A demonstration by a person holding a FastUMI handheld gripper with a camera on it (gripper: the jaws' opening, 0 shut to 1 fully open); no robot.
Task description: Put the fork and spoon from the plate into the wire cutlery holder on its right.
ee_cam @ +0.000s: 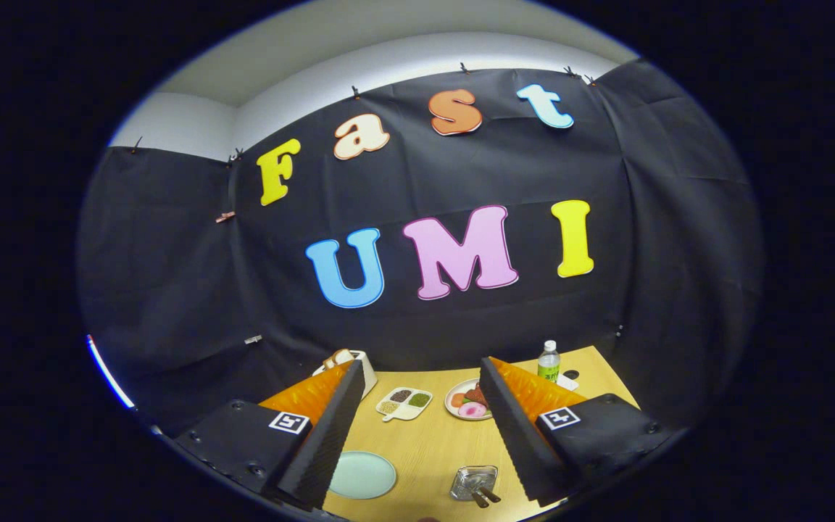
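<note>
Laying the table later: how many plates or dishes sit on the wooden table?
3: a pale green round plate beside the left finger, a white divided dish and a food plate beyond the open tongs. Others may be hidden.

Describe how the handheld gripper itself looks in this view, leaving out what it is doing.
The gripper has two long wedge-shaped fingers whose inner faces carry ribbed, ridged padding. Each finger sits on a blocky black base with visible screws, and each base carries a small square black-and-white fiducial marker. No cables are visible.
</note>
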